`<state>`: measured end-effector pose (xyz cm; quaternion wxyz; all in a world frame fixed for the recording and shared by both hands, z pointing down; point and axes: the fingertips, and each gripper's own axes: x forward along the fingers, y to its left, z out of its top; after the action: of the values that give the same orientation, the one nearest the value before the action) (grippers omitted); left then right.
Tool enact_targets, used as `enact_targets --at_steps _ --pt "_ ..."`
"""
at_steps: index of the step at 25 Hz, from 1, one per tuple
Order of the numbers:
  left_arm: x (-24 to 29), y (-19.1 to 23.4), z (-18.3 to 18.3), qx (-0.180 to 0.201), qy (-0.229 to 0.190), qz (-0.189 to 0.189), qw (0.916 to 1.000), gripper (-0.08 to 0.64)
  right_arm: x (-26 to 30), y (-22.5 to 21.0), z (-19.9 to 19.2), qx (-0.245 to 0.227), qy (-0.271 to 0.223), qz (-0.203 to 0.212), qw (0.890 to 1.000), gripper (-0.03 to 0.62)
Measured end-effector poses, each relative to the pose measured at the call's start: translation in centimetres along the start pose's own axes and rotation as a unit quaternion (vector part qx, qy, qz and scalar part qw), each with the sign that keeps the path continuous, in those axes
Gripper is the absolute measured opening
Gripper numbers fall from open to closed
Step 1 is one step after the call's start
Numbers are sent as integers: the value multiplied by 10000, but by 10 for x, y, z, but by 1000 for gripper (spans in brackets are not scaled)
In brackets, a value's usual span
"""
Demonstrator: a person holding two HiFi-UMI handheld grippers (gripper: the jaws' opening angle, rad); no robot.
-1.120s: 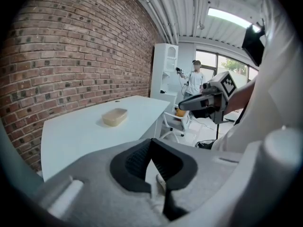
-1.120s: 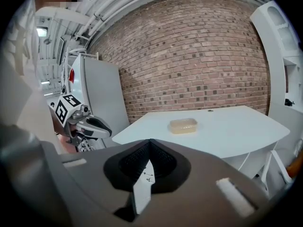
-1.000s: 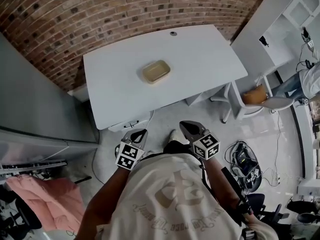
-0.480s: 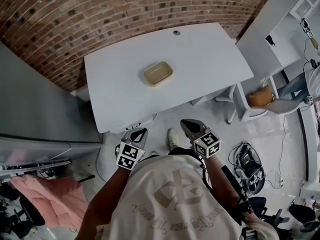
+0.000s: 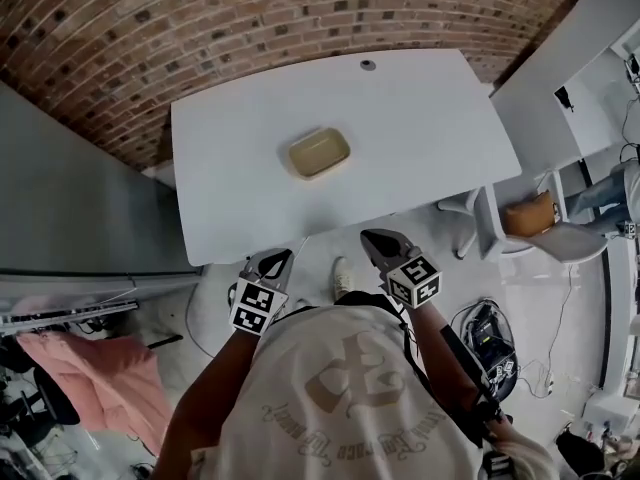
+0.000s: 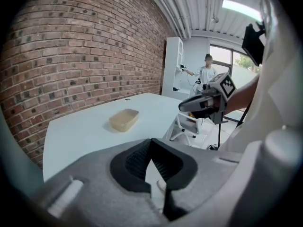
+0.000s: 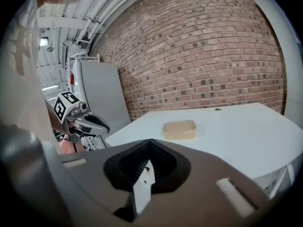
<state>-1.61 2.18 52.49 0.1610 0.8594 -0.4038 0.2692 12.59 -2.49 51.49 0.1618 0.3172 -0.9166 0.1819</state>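
A shallow tan container (image 5: 319,153) lies alone on the white table (image 5: 420,128), near its middle. Both grippers hang in front of the table's near edge, held close to the person's chest and apart from the table. The left gripper (image 5: 274,262) has its jaws pressed together with nothing between them. The right gripper (image 5: 379,241) is likewise shut and empty. In the left gripper view the container (image 6: 124,120) sits ahead on the table and the right gripper (image 6: 203,105) shows at the right. From the right gripper view, the container (image 7: 179,129) lies ahead and the left gripper (image 7: 87,122) is at the left.
A brick wall (image 5: 250,18) runs behind the table. A tall grey cabinet (image 5: 70,198) stands at the left, with pink cloth (image 5: 110,388) below it. A white chair with an orange cushion (image 5: 530,216) is at the right, cables (image 5: 490,333) on the floor. Another person (image 6: 207,74) stands far off.
The person has stepped a little closer to the table, so the container looks larger in both gripper views. Both grippers stay shut and empty.
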Motion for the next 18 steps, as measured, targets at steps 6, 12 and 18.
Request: enact_targets --at_steps 6,12,18 --pt "28 6 16 -183 67 264 9995 3 15 -35 8 -133 96 309 9994 8" --pt "51 11 33 -409 169 623 9971 3 27 -70 15 -259 199 698 9970 8" --pt "63 8 39 -763 172 794 9938 3 42 -92 21 -344 273 1057 9934 8"
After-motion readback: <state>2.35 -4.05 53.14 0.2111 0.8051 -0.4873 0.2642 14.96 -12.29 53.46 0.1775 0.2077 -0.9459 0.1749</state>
